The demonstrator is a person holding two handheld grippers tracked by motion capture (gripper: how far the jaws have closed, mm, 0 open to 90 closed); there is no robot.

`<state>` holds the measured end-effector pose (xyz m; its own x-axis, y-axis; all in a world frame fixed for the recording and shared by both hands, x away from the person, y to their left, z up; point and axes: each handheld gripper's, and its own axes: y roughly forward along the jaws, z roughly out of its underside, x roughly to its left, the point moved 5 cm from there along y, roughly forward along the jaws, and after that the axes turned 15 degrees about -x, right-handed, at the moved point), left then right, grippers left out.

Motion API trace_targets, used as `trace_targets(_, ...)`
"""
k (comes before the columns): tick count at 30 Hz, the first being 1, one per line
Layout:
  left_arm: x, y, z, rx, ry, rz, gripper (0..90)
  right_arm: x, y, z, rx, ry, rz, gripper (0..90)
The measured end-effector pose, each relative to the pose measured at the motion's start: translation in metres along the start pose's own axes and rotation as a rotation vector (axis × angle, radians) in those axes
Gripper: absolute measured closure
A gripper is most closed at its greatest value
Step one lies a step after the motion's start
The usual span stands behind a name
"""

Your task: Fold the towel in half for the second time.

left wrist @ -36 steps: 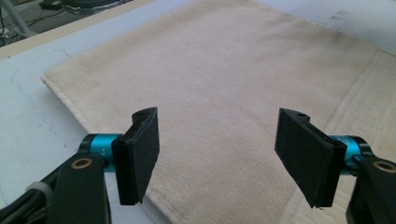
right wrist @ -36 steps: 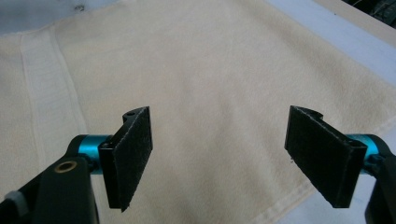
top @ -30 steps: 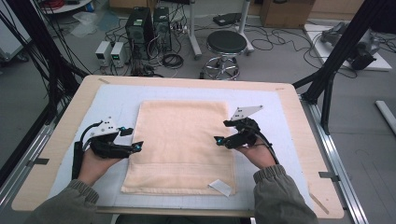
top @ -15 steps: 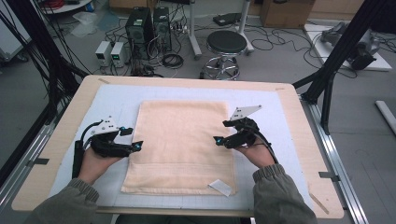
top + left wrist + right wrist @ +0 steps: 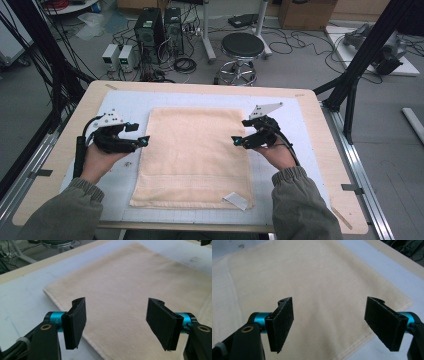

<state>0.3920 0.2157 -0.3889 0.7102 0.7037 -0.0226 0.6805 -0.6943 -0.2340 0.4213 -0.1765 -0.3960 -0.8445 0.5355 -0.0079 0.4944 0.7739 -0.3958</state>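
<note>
Basically, near edge of the towel (image 5: 192, 160) had a white tag (image 5: 236, 200) at its right corner; towel lay flat mid-tabletop (image 5: 320, 200). Left claw (image 5: 143, 141) and right claw (image 5: 235, 141) sat at its side edges, jaws wide apart, empty. Risk: pinching one layer only, or dragging the cloth askew.

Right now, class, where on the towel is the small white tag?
In the high view, the white tag lies at the cream towel's near right corner, by the person's right sleeve, nearer than the right gripper.
</note>
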Motion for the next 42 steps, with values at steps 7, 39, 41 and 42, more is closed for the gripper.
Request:
trace_targets(7, 0.023, 0.021, -0.014, 0.037, 0.01, -0.038, 35.3, -0.019, 0.012, -0.003, 0.001, 0.02, 0.05, 23.2)
trace_targets(39, 0.071, 0.09, 0.059, 0.278, -0.117, -0.128, 35.0, -0.079, 0.062, 0.052, 0.166, 0.171, 0.16, 31.3)
trace_targets(41, 0.071, 0.091, 0.061, 0.282, -0.113, -0.132, 34.7, -0.079, 0.064, 0.057, 0.166, 0.182, 0.155, 32.5)
trace_targets(42, 0.071, 0.091, 0.061, 0.283, -0.117, -0.136, 35.4, -0.079, 0.064, 0.058, 0.156, 0.18, 0.163, 33.2)
